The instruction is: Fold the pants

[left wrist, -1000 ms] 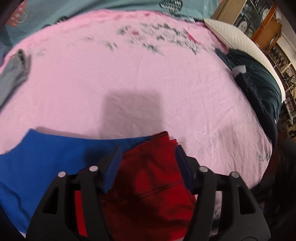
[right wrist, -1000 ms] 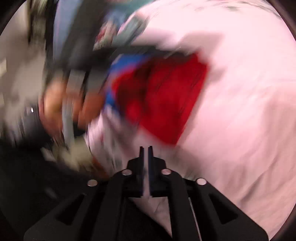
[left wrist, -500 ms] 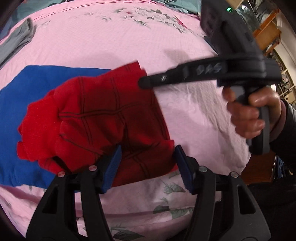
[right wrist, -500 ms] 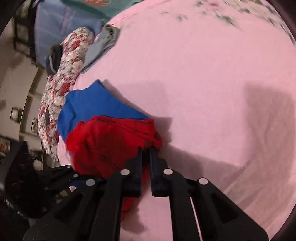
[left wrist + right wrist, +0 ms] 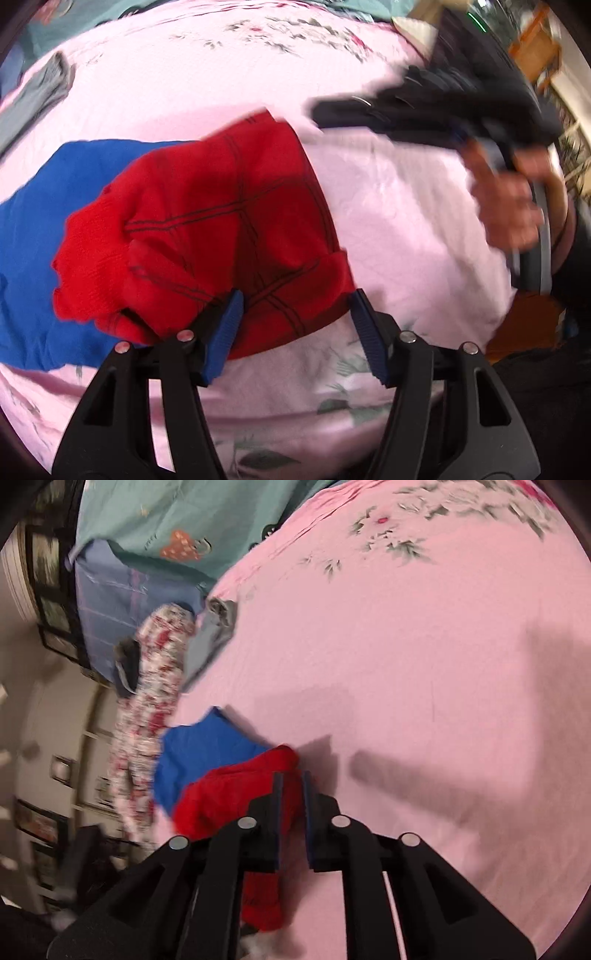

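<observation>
Left gripper (image 5: 295, 332) stands apart over red pants (image 5: 221, 221); right gripper (image 5: 291, 812) opening, on pink floral bedsheet (image 5: 424, 664).

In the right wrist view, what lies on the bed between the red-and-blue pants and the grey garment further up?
Nothing: between the red-and-blue pants and the grey garment the right wrist view shows only bare pink sheet. The floral bundle lies off to the side, at the bed's edge.

Your left gripper (image 5: 295, 325) points steeply down, its jaws standing wide apart. Your right gripper (image 5: 291, 812) is opening, jaws barely parted. Your right hand (image 5: 513, 206) sits at three o'clock in the left wrist view.
</observation>
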Demonstrator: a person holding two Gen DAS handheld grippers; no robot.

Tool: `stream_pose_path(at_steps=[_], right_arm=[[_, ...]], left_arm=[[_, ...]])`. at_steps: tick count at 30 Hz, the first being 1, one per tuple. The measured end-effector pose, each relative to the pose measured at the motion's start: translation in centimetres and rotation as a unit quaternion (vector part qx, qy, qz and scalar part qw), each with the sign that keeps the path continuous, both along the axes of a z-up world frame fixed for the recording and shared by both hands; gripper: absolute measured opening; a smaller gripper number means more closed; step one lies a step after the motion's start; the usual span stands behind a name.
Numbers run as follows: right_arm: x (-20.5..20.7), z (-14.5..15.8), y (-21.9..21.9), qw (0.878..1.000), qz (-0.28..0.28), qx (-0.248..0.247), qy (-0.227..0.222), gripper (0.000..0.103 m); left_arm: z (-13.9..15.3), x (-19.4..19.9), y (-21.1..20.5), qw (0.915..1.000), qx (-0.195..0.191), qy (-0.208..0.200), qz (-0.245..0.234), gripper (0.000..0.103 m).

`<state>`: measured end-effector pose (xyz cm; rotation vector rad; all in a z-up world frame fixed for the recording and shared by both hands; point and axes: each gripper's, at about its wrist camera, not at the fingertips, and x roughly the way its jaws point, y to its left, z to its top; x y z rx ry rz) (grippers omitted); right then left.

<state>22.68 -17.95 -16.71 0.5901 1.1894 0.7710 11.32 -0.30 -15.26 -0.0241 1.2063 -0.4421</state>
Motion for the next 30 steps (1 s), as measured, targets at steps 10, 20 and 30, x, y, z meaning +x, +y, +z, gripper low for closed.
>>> stream_pose_path(at_steps=[10,20,30], right_arm=[[-8.4,-1.7,4.0,0.993,0.098,-0.061,0.011,0.035],[-8.6,6.8,7.1,0.987,0.051,-0.093,-0.117,0.042],[-8.0,1.6,17.1,0.956,0.039,-0.278,-0.081,0.052]], left_arm=[[-1.0,3.6,6.6,0.9973,0.012,0.004,0.072,0.066],[5.8,1.8,17.1,0.9890,-0.015,-0.099,0.109,0.079],[5.1,0.7,38.8,0.9462,0.020,-0.078,0.313,0.085]])
